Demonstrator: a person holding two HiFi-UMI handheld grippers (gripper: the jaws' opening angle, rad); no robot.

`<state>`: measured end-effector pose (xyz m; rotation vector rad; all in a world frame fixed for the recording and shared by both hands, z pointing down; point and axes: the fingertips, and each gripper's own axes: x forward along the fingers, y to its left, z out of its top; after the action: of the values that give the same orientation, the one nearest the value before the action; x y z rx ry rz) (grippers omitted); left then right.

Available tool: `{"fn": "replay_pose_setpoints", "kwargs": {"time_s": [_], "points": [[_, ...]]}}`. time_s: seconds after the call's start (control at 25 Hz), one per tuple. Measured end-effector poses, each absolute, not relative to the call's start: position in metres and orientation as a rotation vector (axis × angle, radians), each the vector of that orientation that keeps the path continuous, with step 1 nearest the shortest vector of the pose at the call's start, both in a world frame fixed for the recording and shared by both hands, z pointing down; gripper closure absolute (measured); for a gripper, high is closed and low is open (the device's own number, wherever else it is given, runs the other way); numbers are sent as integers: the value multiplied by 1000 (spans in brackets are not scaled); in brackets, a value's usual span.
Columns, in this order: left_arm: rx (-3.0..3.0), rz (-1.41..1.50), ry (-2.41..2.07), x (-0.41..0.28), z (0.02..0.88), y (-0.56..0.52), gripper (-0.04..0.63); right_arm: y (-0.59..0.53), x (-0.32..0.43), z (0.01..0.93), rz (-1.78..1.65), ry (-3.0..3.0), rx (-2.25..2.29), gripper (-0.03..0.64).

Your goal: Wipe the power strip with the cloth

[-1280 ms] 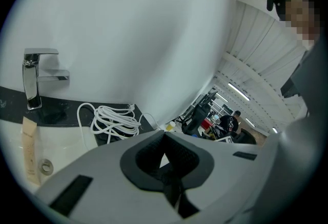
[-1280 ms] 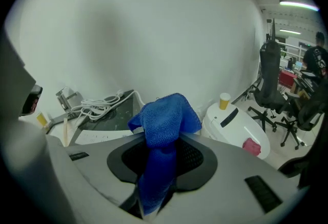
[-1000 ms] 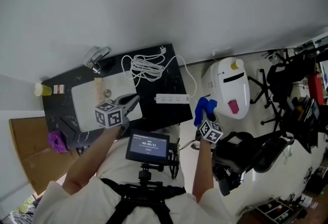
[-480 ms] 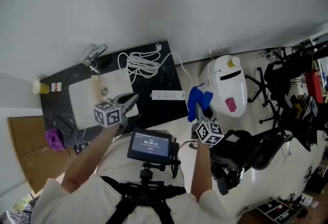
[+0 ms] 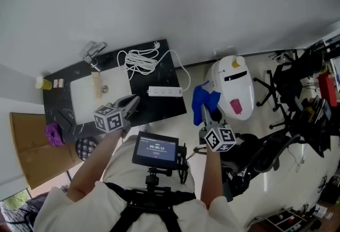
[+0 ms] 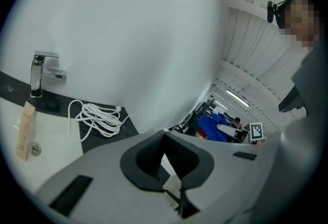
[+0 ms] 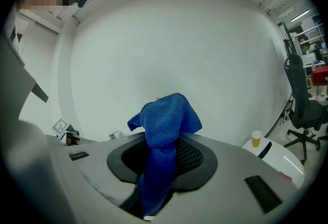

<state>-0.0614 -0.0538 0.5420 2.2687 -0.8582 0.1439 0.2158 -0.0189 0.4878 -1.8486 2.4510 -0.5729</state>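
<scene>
The white power strip (image 5: 164,91) lies flat on the black counter (image 5: 159,110), right of the sink, and its cord runs to a white cable coil (image 5: 142,59) (image 6: 100,118) behind it. My right gripper (image 5: 206,115) (image 7: 166,142) hangs off the counter's right edge, shut on a blue cloth (image 5: 202,98) (image 7: 164,120) that sticks up out of its jaws. My left gripper (image 5: 128,105) (image 6: 165,140) hovers over the counter's front, left of the strip, jaws together and empty. In the left gripper view the strip is hidden and the cloth (image 6: 212,126) shows far right.
A white sink (image 5: 85,99) with a tan object (image 5: 96,84) and a faucet (image 5: 93,50) fills the counter's left. A white rounded machine (image 5: 234,86) stands on the floor at right, office chairs beyond. A small monitor (image 5: 154,147) sits at my chest.
The counter has drifted up and left in the head view as the head moved. Both grippers stay nearly where they were relative to it, and the right one still holds the cloth.
</scene>
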Motion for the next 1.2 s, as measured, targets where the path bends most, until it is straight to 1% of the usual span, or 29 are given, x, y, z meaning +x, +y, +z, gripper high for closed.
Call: {"fn": "replay_pose_setpoints", "kwargs": {"time_s": [0.28,0.6,0.96,1.2], "points": [[2311,102,-884,-23,520,20,586,62,252,465,-540,2459,-1790,509],[2288,121,-932,10,529,108,586,144,286,453,-503,2506,-1723,509],[2269,123,-982,32,549,188,586,204,303,476,-524,2574,-1635,509],[2308,69,-1009,37,529,212,586,219,311,489,-551,2591,-1613,509]]}}
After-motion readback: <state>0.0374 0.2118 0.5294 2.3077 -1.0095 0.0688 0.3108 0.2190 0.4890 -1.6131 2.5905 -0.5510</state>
